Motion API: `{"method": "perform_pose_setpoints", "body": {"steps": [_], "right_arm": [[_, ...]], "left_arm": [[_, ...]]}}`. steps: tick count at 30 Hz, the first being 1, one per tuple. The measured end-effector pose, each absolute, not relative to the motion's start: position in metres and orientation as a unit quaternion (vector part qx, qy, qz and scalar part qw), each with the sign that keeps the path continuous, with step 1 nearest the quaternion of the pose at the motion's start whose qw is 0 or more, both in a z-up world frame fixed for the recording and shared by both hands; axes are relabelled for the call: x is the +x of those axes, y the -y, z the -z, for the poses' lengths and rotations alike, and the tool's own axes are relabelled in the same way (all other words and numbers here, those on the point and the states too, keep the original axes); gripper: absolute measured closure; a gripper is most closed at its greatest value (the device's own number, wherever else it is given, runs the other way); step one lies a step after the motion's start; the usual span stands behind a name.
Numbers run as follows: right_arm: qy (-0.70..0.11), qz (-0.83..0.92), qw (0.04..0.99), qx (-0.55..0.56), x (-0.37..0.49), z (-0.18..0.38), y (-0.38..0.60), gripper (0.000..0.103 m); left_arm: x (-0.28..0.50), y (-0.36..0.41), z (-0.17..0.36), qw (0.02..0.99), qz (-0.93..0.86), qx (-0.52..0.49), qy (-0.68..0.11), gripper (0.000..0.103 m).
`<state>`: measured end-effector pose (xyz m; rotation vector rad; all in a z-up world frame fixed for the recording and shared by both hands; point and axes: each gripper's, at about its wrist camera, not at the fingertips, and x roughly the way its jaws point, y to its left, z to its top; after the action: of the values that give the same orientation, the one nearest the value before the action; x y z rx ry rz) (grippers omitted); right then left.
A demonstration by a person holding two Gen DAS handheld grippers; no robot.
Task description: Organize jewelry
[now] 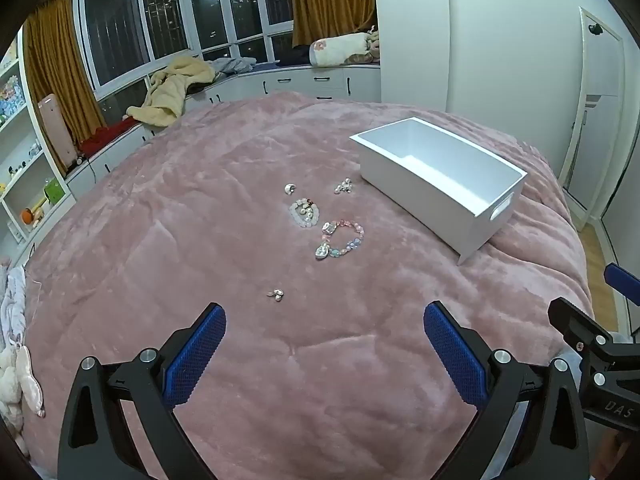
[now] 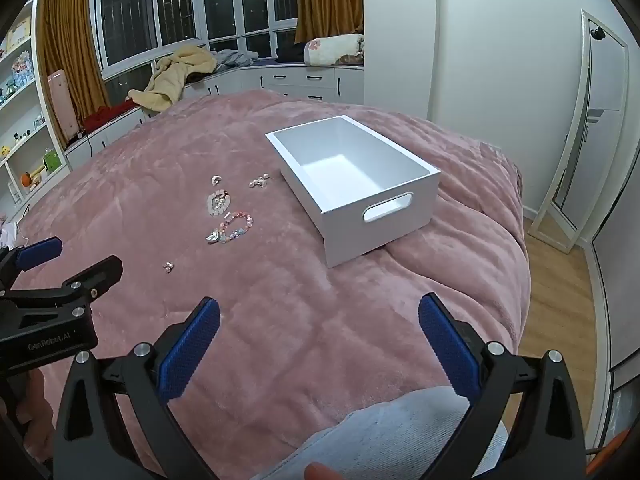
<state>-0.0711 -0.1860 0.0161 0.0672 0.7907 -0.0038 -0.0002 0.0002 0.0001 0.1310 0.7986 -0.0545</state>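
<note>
Several jewelry pieces lie on a pink bedspread (image 1: 200, 248): a pastel bead bracelet (image 1: 343, 239) (image 2: 236, 227), a white bead bracelet with pearls (image 1: 305, 213) (image 2: 219, 203), a pearl cluster (image 1: 343, 186) (image 2: 259, 182), a small shell piece (image 1: 290, 188) (image 2: 216, 179) and a tiny earring (image 1: 276, 294) (image 2: 168, 267) nearest me. An empty white box (image 1: 440, 184) (image 2: 352, 184) stands to their right. My left gripper (image 1: 324, 344) hovers open short of the earring, nothing between its blue pads. My right gripper (image 2: 320, 340) is open too, over bare blanket in front of the box.
The bed's right edge drops to a wooden floor (image 2: 560, 280) with a leaning mirror (image 2: 576, 140). Shelves (image 1: 24, 152) stand at left, a window bench with a yellow blanket (image 1: 176, 88) behind. A person's grey-clad knee (image 2: 380, 436) shows below the right gripper.
</note>
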Motion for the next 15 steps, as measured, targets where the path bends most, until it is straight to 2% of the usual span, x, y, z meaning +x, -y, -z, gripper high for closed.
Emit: {"method": "perform_pose_setpoints", "body": {"steps": [15], "right_arm": [[-0.383,0.003,0.923,0.029,-0.072,-0.016,0.182,0.005]], "left_arm": [[0.003,-0.011,-0.002,0.916,0.027,0.059,-0.395,0.003]]}}
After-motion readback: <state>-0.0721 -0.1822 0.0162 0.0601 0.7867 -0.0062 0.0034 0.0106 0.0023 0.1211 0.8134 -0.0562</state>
